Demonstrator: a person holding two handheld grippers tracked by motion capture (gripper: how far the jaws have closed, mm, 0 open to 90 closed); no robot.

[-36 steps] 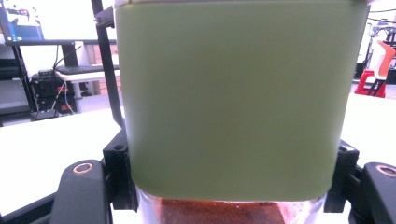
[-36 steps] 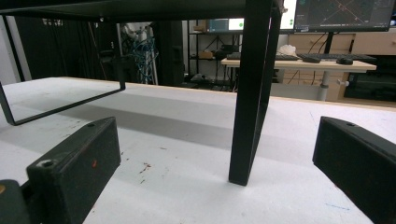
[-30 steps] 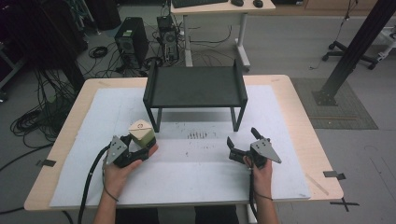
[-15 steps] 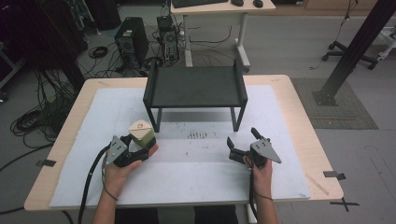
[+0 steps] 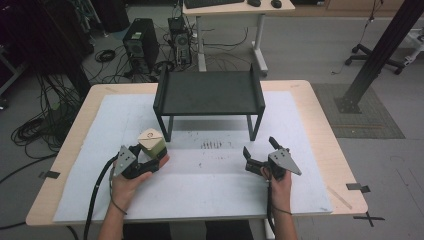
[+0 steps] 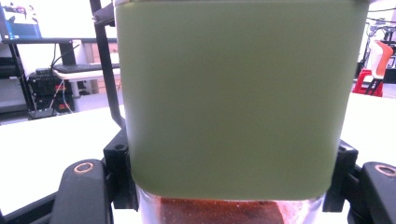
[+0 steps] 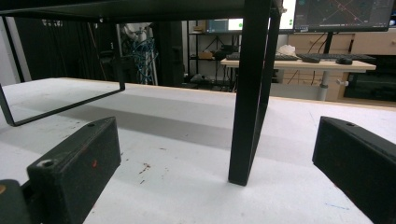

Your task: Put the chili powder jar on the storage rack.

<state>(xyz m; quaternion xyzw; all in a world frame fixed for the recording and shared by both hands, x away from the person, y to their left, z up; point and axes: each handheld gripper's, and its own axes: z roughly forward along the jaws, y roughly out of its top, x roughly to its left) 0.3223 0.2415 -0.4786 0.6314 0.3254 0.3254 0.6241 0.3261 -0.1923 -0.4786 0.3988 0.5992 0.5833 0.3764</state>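
Black hand-held gripper (image 5: 150, 161) in each hand, grey three-cornered top plates, trailing black cables — bare forearms.

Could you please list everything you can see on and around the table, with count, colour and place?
Jar: one, green body with a pale lid, near left of the table, gripped by the left tongs.
Shelf stand: one, black, at the middle of the table towards the far side.
Mat: one, white, covering most of the tabletop.
Table: one, light wood.
Computer tower: one, black, on the floor beyond the table.
Desk: one, light-coloured, farther back.
Left tongs: one, black, shut on the jar.
Right tongs: one, black, open with nothing between them, near right of the table.
Hands: two, one on each tongs.
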